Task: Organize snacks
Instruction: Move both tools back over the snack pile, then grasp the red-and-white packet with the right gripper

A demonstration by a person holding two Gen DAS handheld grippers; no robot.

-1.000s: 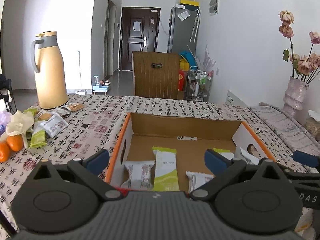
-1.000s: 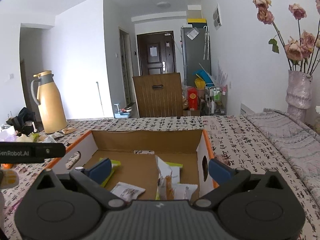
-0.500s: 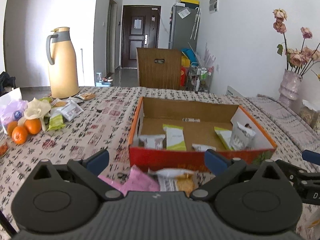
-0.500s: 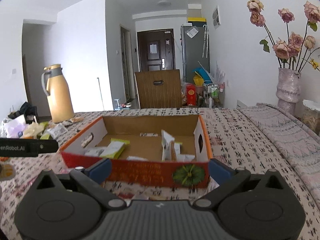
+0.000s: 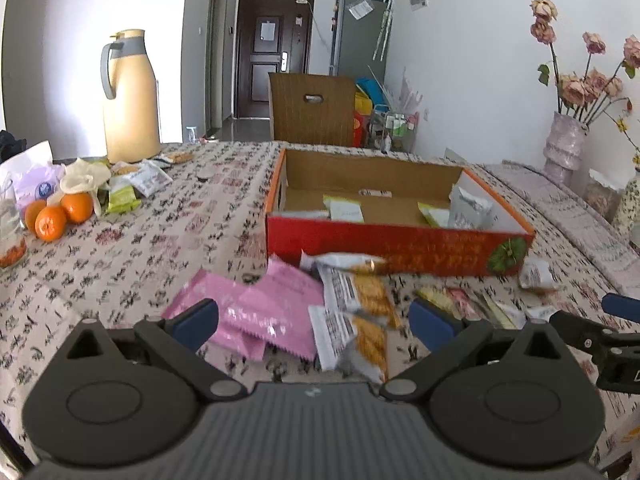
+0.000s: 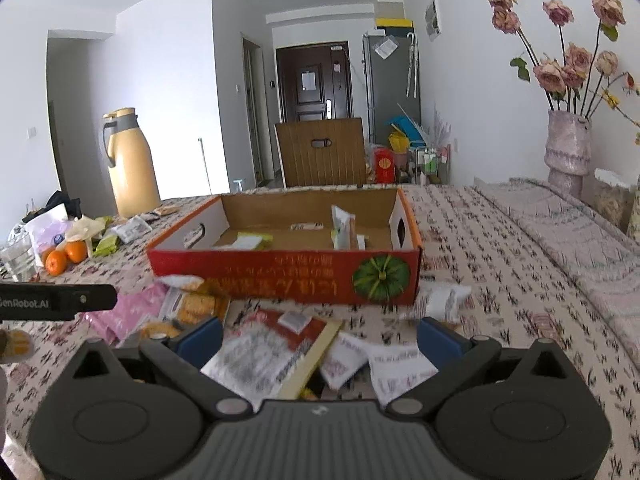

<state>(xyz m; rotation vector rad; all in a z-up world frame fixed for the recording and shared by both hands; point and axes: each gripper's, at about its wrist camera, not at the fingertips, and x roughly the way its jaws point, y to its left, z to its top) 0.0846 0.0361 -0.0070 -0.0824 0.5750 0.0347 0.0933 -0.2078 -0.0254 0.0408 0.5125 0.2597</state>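
Oranges: two oranges [image 5: 60,214] at my far left on the table [image 5: 132,248], beside a white bag [image 5: 34,176].
Flask: a tan flask [image 5: 130,98] stands upright at the table's far left side.
Far snacks: a small heap of packets [image 5: 138,180] lies near the flask's foot, well apart from the box.
Pink packs: pink packs [image 5: 256,312] lie flat on the cloth, just ahead of my left gripper.
Left gripper: my left gripper [image 5: 314,322] has its blue pads spread wide with nothing between them; it hangs above the pink packs and biscuit packs.
Biscuit packs: biscuit packs [image 5: 360,308] lie overlapping, just in front of the box's red wall.
Box: an open box [image 6: 288,276], red outside and brown inside, sits mid-table; several packets [image 5: 346,210] lie on its floor and one silver pack [image 5: 468,208] leans at its right end.
Red-and-white pack: a large flat pack [image 6: 272,352] lies under my right gripper.
Right gripper: my right gripper [image 6: 320,340] is spread wide and grips nothing, above loose packets.
White sachets: white sachets [image 6: 440,300] lie by the box's right corner.
Vase: a vase [image 6: 568,152] of dried roses stands at the far right.
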